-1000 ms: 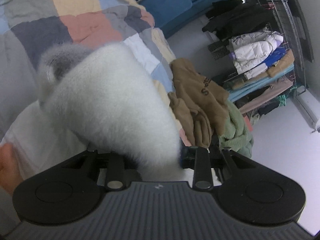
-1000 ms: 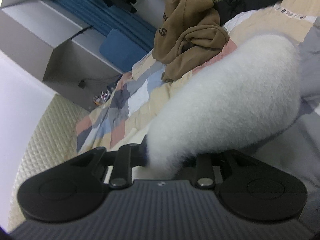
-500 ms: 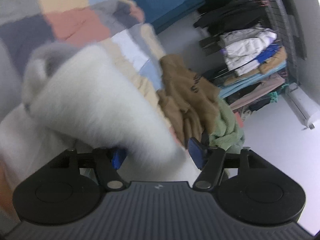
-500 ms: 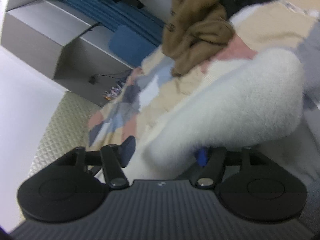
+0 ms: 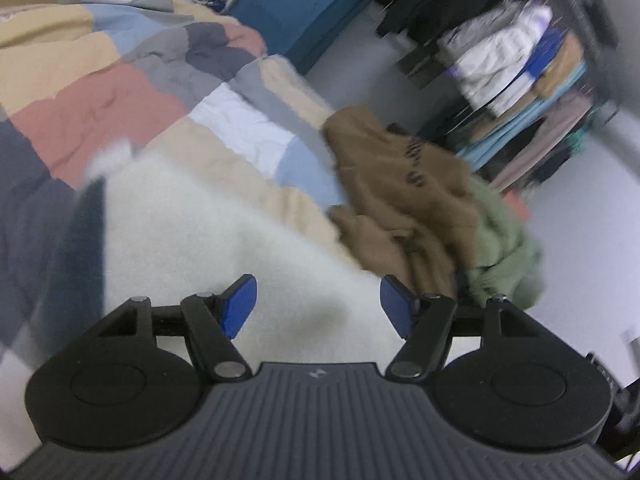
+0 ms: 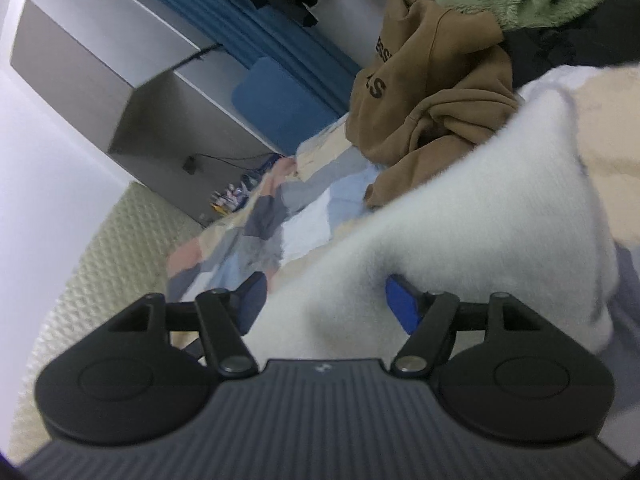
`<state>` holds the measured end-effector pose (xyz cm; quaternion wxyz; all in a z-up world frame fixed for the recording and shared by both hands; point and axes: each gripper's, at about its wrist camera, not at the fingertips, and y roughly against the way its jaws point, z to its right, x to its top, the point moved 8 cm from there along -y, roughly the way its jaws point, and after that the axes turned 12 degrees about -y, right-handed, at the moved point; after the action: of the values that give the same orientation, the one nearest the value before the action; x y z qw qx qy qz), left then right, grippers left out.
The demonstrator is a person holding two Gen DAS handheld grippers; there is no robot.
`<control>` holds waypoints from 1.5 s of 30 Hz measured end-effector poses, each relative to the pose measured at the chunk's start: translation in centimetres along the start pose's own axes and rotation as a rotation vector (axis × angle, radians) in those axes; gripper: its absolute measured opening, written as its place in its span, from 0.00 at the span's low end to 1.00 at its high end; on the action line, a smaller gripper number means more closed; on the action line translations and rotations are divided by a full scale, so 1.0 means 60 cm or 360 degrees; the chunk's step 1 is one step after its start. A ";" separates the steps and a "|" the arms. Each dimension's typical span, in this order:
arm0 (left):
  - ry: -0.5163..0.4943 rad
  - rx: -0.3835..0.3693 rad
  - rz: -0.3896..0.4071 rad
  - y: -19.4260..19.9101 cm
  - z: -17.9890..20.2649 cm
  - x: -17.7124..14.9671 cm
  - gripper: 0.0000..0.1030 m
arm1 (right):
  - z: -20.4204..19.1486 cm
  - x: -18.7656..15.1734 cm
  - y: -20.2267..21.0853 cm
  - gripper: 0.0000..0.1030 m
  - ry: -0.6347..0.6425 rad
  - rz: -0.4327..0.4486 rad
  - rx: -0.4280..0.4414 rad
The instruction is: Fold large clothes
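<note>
A white fleece garment lies on the patchwork quilt. My left gripper hovers over its near edge, and its jaws are opening, blue pads wide apart and off the cloth. In the right wrist view a raised fold of the same white fleece runs between the pads of my right gripper. That gripper stands open, its right pad close against the fold without pinching it.
A brown hoodie and a green fleece are heaped at the bed's far edge, the hoodie just beyond the white fold. A full clothes rack stands behind. A blue cushion and grey cabinet lie past the quilt.
Both grippers were shut on the bunched white fleece and have let it go, pads spreading wide. Both have pulled back; the fleece now lies lower and flatter on the quilt.
</note>
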<state>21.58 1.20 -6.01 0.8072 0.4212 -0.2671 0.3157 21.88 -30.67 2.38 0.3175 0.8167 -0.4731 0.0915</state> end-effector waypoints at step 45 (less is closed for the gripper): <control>-0.0338 0.0307 -0.0110 -0.077 -0.207 0.082 0.78 | 0.187 0.111 -0.083 0.94 0.0287 0.0022 -0.0644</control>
<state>30.27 11.09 -11.17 0.7407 0.5367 -0.3047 0.2655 27.87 -40.48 -5.54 0.5152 0.7216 -0.4572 0.0696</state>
